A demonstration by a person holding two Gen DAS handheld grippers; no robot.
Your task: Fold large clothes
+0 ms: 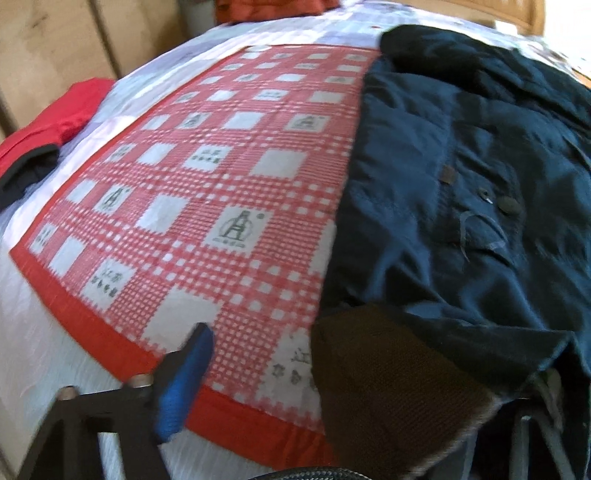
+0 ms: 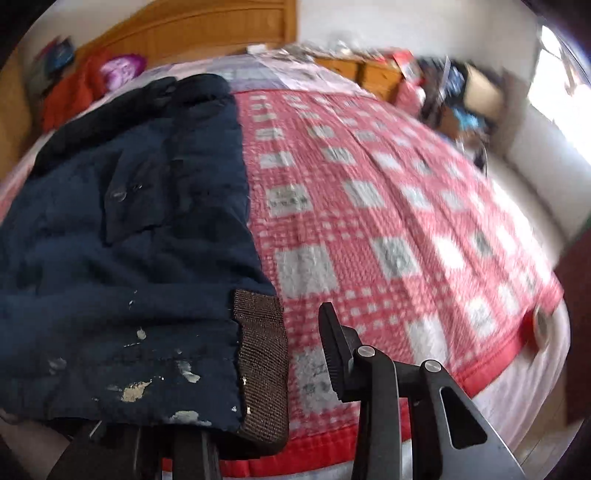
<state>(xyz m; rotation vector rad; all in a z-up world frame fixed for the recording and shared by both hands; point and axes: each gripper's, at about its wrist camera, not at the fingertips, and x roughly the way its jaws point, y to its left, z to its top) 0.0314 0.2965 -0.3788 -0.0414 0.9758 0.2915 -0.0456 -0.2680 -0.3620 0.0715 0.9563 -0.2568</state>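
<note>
The left gripper (image 1: 325, 402) stands with its jaws spread wide: its blue-padded finger (image 1: 184, 384) hangs over the red border of the checked blanket (image 1: 207, 192), while its other finger is hidden under the brown knit cuff (image 1: 384, 387) of the dark navy coat (image 1: 461, 192), so whether it touches the cloth cannot be told. In the right wrist view the right gripper (image 2: 266, 398) is also spread; one black finger (image 2: 340, 358) shows over the blanket just right of the coat's hem, and the other lies beneath the coat's near edge, out of sight. Nothing is visibly pinched by either tool.

The coat lies on the blanket with its near hem at the grippers. In the right wrist view pale flecks (image 2: 136, 391) mark the near part of its fabric, and a brown ribbed band (image 2: 262, 365) runs along its right edge. Farther up, buttons (image 1: 508, 205) and a loose thread sit near the coat's middle. The collar end lies at the far side, touching the pale sheet (image 1: 295, 33) beyond the blanket.

The blanket, red and white with grey printed squares, spreads bare to the left of the coat in the left wrist view and to the right of it in the right wrist view. A red garment (image 1: 55, 125) rests at the bed's left edge. At the far end stands a wooden headboard (image 2: 192, 26), with an orange-red cloth (image 2: 70, 96) beside it.
</note>
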